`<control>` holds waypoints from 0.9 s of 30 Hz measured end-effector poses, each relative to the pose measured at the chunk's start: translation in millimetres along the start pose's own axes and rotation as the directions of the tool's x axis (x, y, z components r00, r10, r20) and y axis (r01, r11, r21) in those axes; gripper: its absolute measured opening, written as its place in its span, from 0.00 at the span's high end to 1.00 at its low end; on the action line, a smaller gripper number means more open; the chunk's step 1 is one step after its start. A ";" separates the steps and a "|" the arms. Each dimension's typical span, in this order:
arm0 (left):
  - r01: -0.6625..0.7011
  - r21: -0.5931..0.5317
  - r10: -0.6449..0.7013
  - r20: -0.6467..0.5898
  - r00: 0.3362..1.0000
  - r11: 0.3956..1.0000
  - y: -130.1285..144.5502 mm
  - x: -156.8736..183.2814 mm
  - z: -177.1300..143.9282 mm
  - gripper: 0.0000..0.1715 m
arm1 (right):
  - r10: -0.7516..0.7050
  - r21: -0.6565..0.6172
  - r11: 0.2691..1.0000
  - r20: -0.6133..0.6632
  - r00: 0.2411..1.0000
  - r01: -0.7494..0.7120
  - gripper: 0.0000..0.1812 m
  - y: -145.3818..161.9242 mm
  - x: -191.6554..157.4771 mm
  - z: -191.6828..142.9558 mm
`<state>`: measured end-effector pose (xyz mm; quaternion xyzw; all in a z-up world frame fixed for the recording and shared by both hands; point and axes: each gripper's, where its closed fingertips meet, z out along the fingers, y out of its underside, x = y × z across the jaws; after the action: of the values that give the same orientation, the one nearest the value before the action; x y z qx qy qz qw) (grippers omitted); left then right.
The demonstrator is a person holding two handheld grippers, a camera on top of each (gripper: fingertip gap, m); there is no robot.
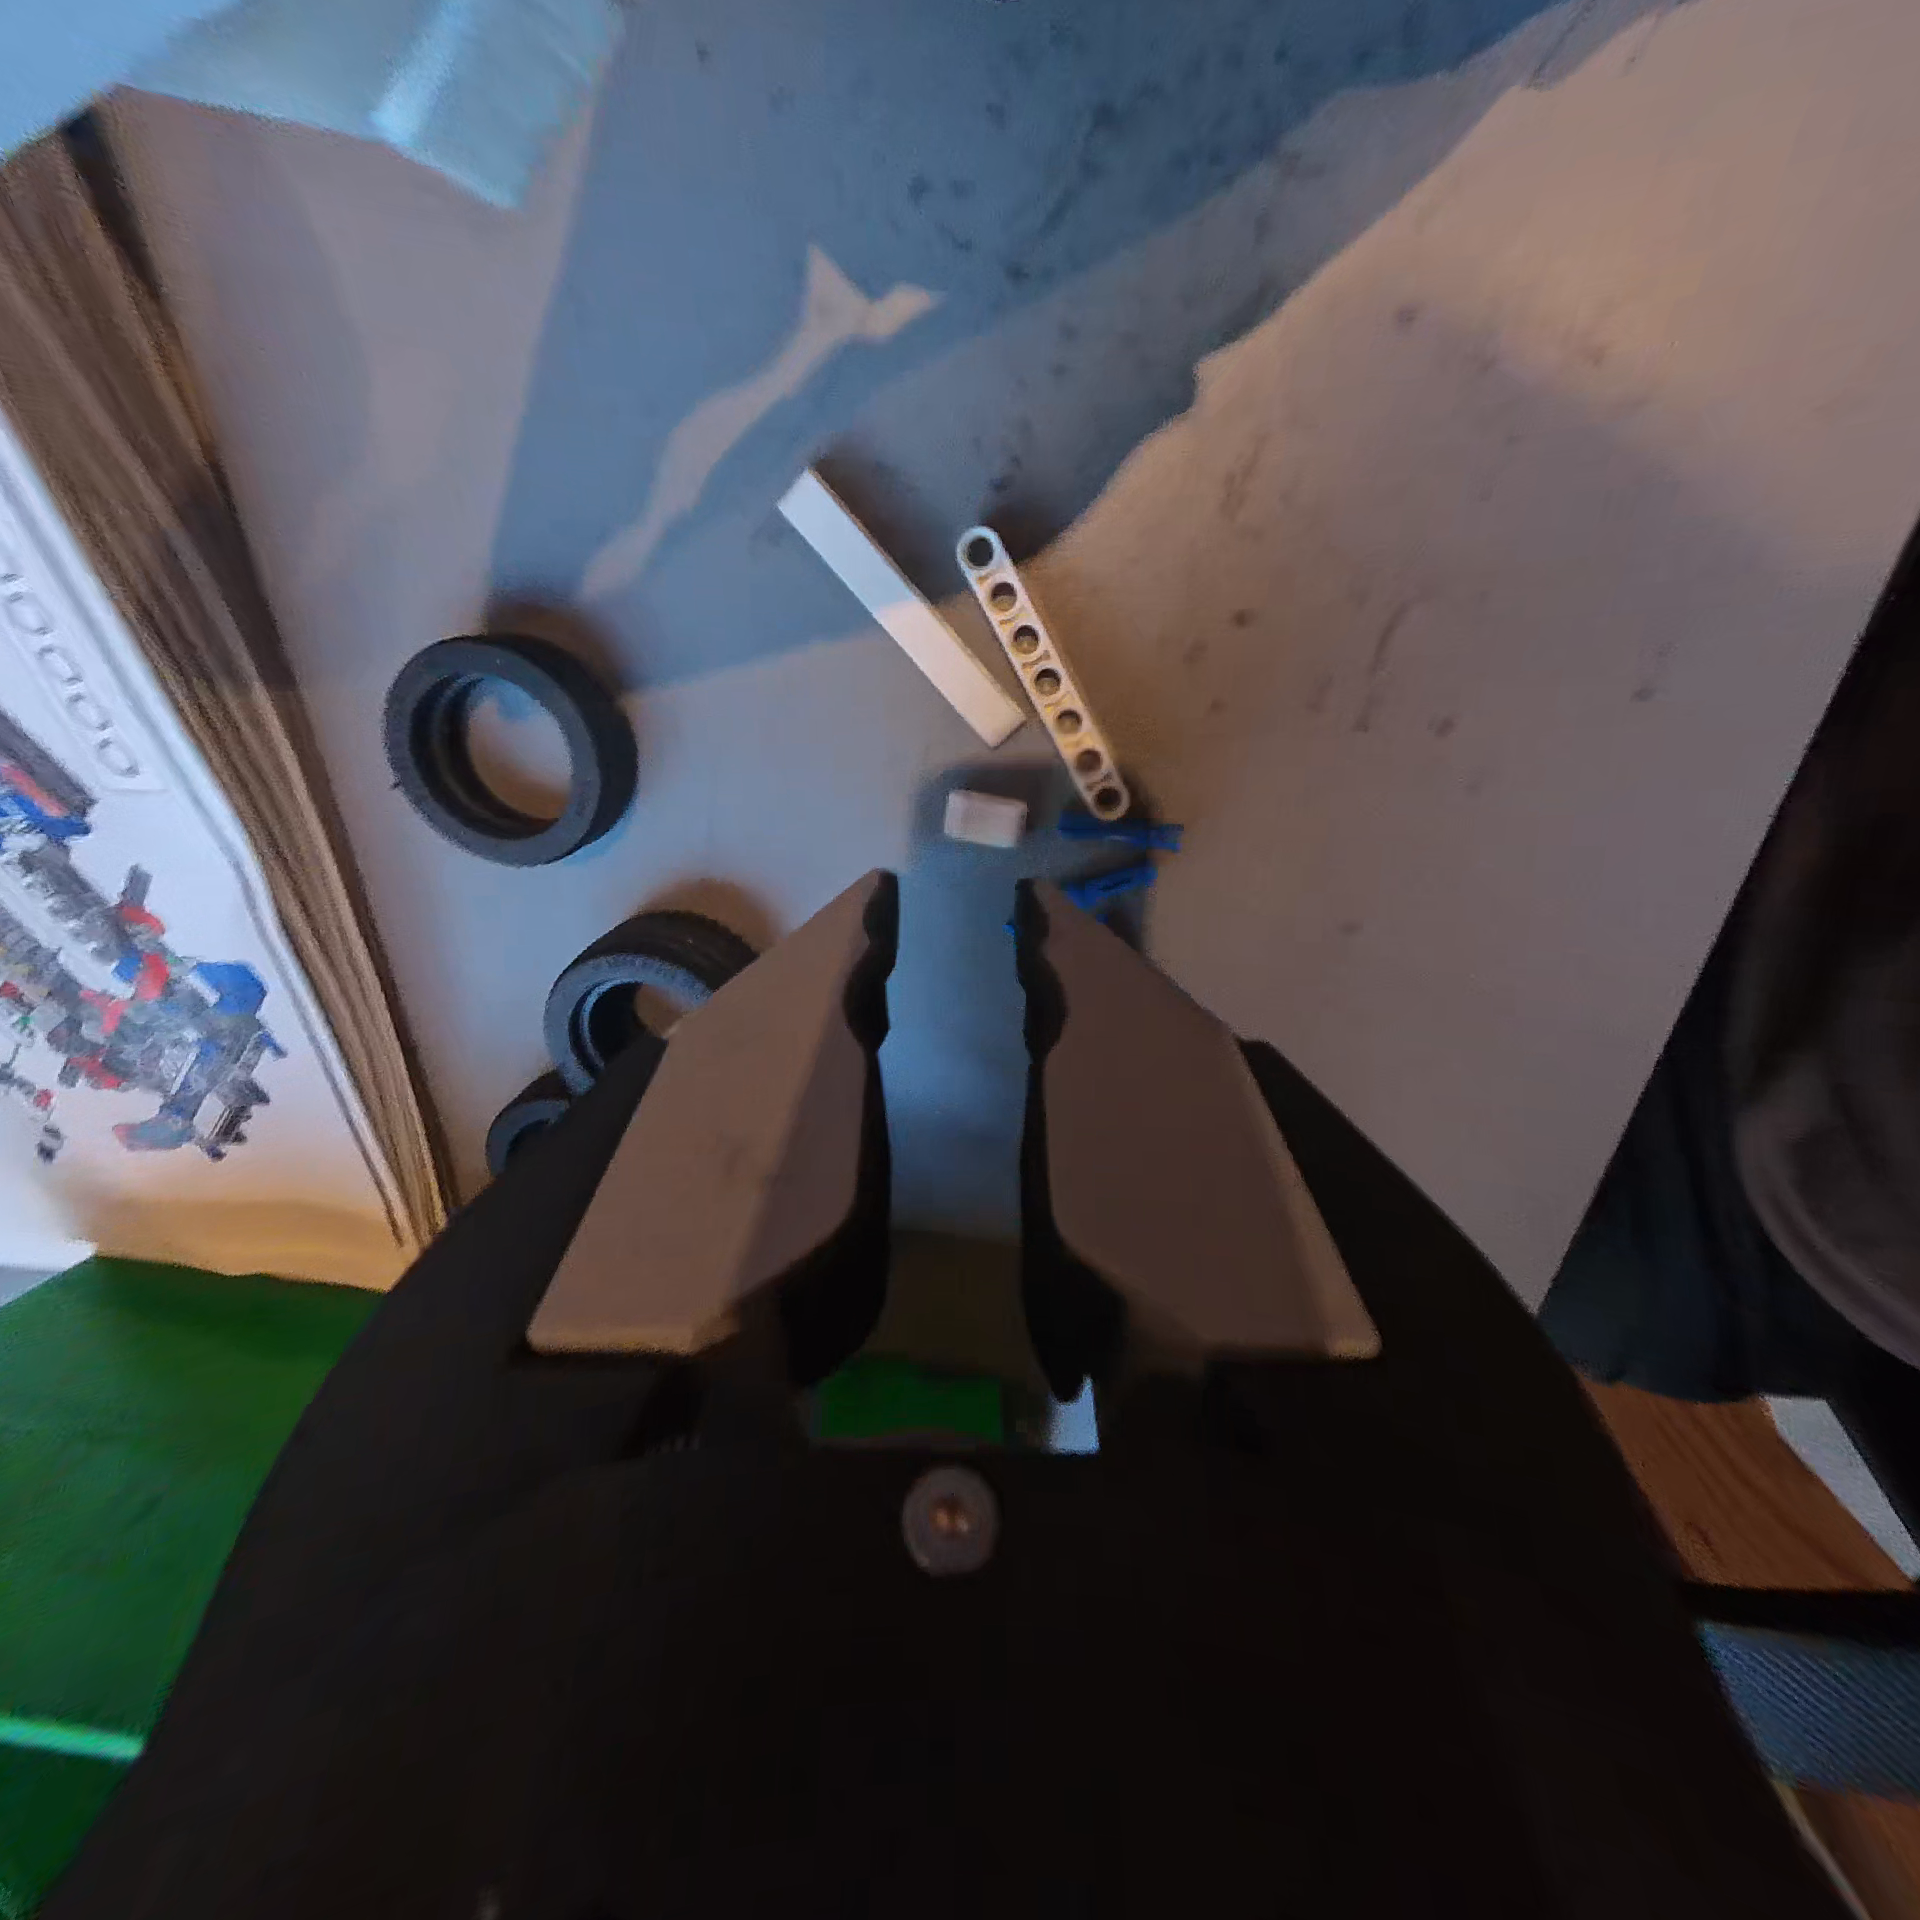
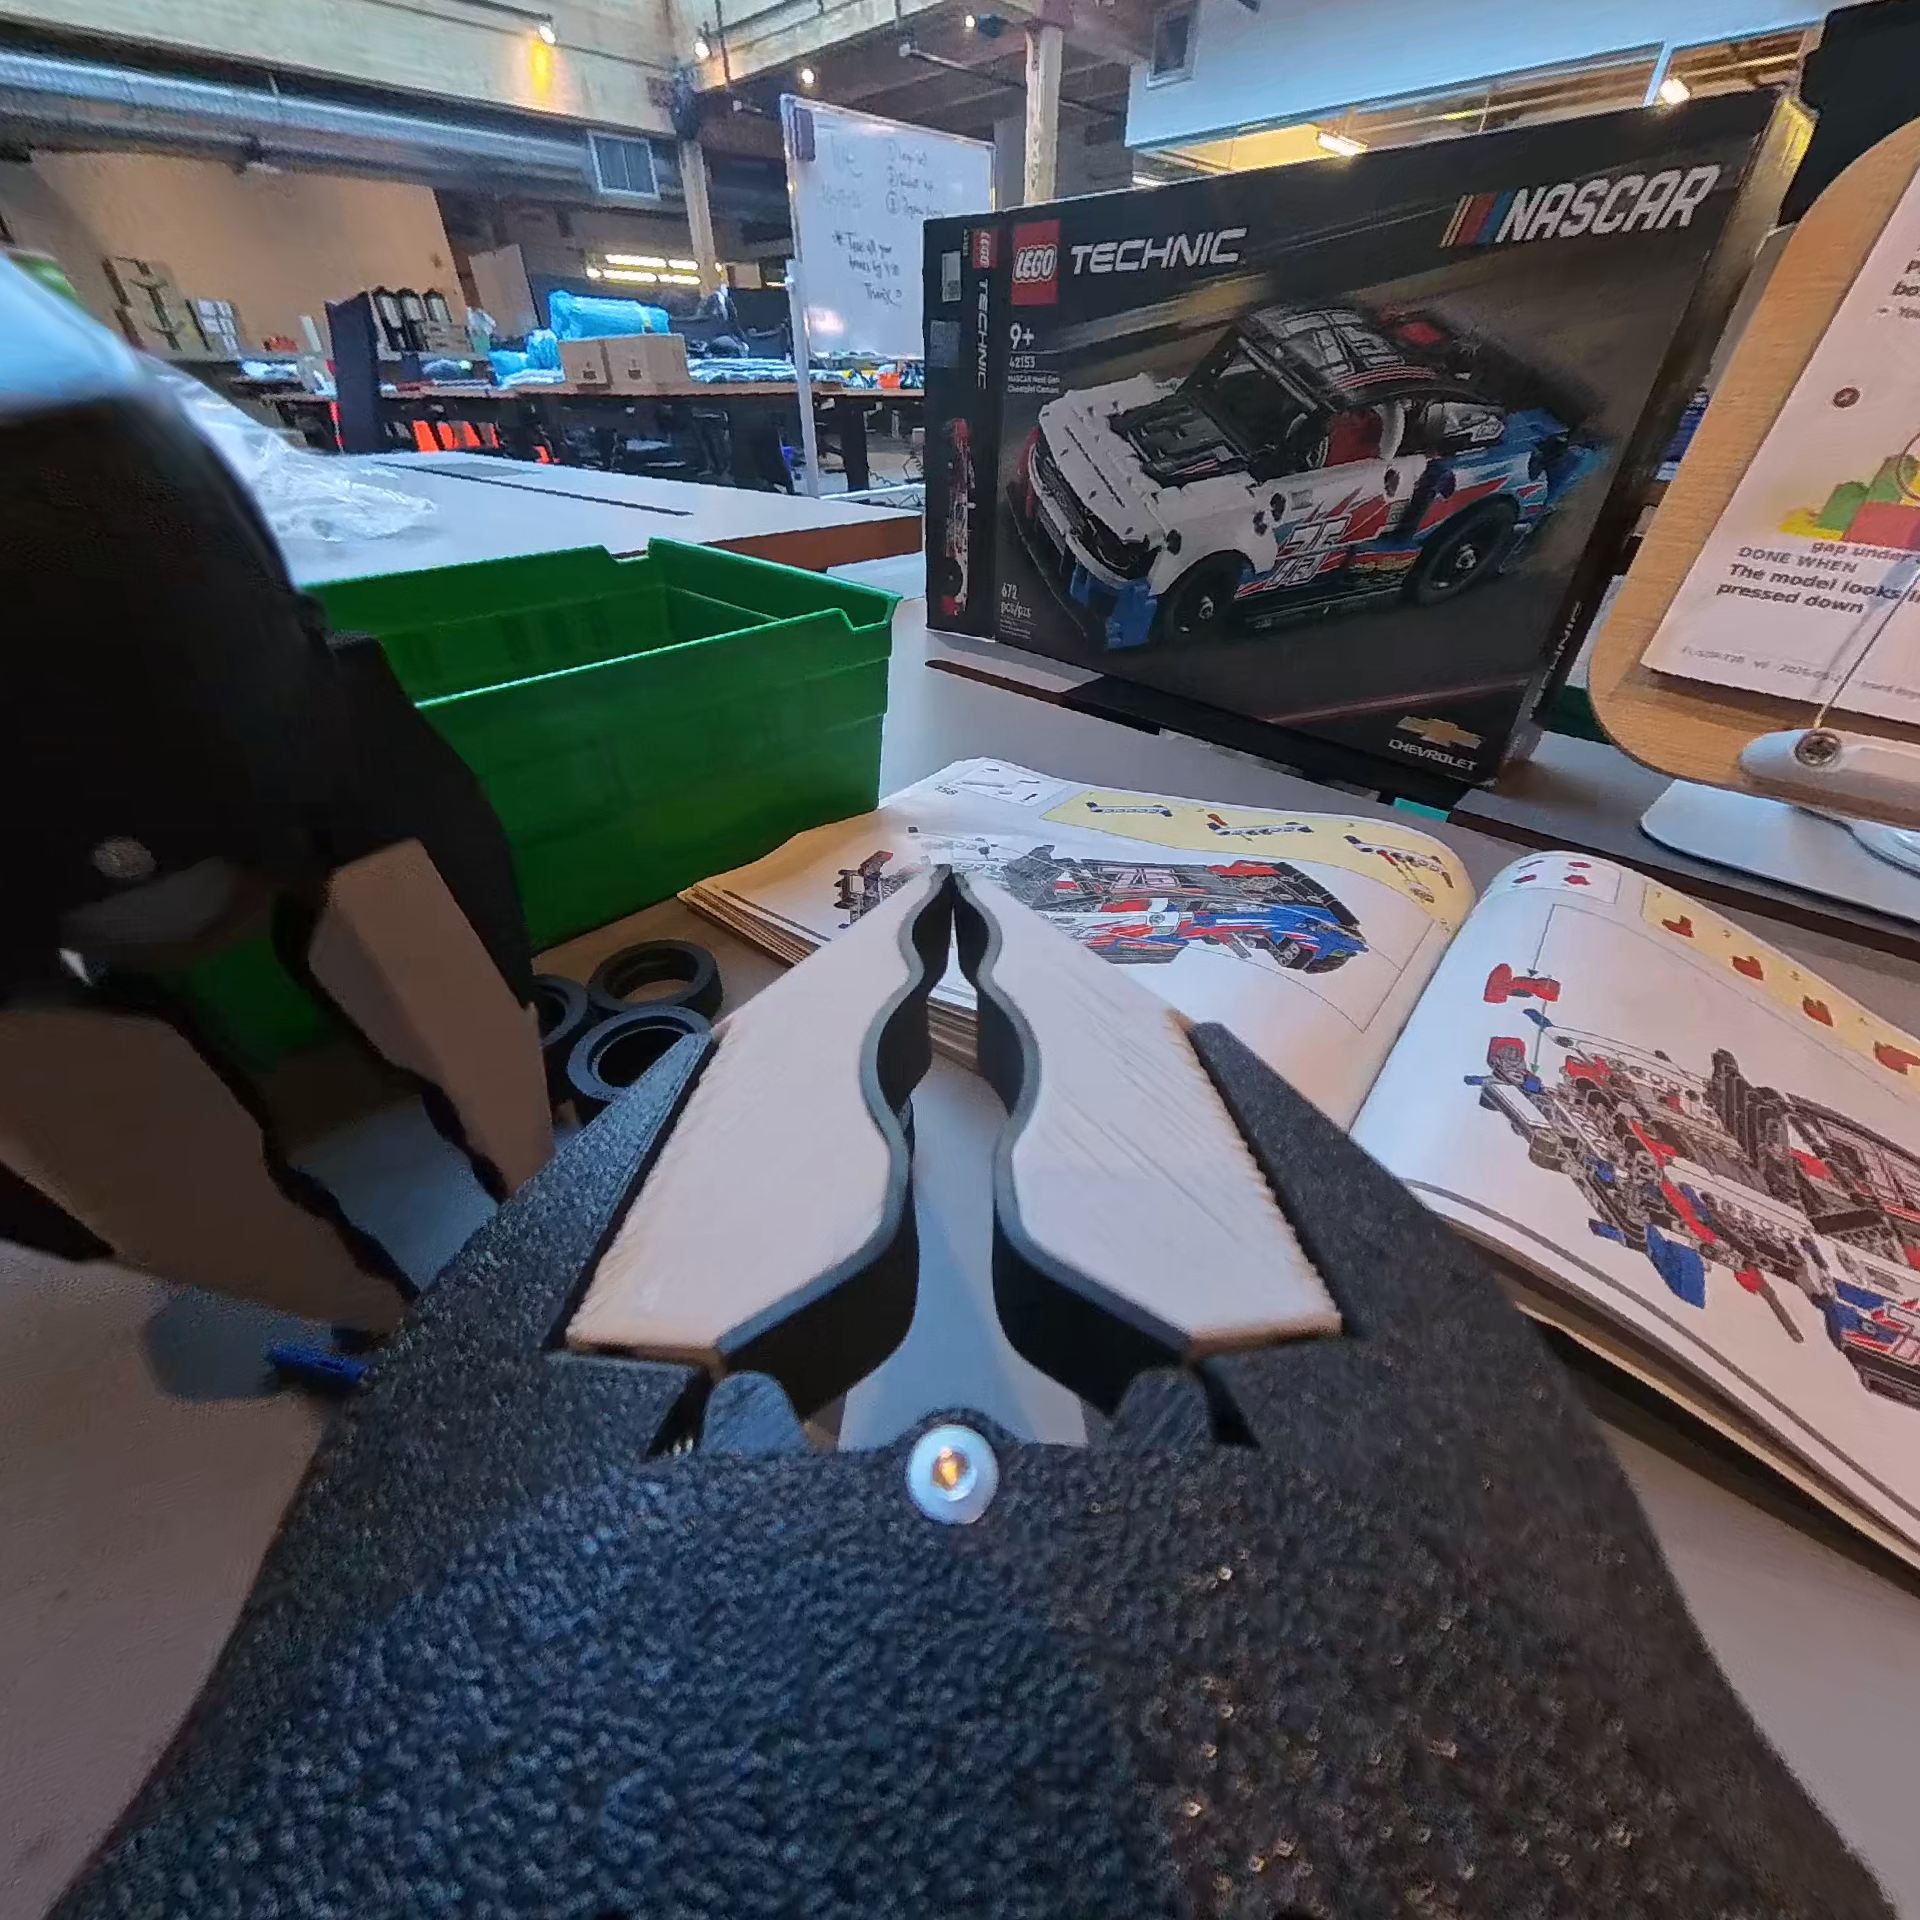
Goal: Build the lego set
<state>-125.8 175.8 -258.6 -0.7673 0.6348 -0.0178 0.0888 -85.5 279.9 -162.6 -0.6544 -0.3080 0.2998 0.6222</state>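
Note:
In the left wrist view my left gripper (image 1: 954, 896) is open and empty, pointing down at the grey table. Just beyond its tips lie a small white brick (image 1: 983, 814), blue pins (image 1: 1120, 834), a white beam with holes (image 1: 1043, 671) and a flat white tile (image 1: 900, 606). Black tyres (image 1: 509, 750) lie to the left. In the right wrist view my right gripper (image 2: 952, 881) is shut with nothing between its tips, held above the table over the open instruction booklet (image 2: 1143, 914). The left gripper (image 2: 312, 1060) shows at that view's left edge.
A green bin (image 2: 665, 686) stands behind several tyres (image 2: 634, 1003). The set's box (image 2: 1299, 457) stands at the back. A wooden stand holding a sheet (image 2: 1766, 436) is at the right. The booklet's page stack (image 1: 156, 790) borders the parts on the left. My hands' fingertips stand some 15 cm from each other.

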 end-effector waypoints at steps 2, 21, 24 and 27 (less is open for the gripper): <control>0.023 0.022 -0.023 0.028 0.999 1.000 4.1 -4.7 -14.1 0.87 | 0.008 0.003 1.000 0.001 1.000 -0.008 1.00 -0.3 0.7 -0.4; 0.587 0.211 -0.624 0.246 0.742 0.781 239.4 -64.1 -103.0 0.84 | -0.068 -0.062 0.996 0.023 0.997 0.069 1.00 9.0 -11.5 9.6; 0.624 0.280 -0.683 0.270 0.678 0.730 250.6 -79.6 -100.5 0.84 | -0.080 -0.073 0.994 0.021 0.997 0.081 1.00 10.6 -12.3 11.2; 0.652 0.390 -0.753 0.220 0.620 0.650 251.3 -90.7 -101.6 0.83 | -0.092 -0.088 0.992 0.016 0.996 0.093 1.00 12.6 -12.6 12.6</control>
<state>-401.6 208.0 -190.9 -0.9244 0.2427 0.0036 0.2942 -102.9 277.7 -175.6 -0.6644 -0.3546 0.2607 0.6040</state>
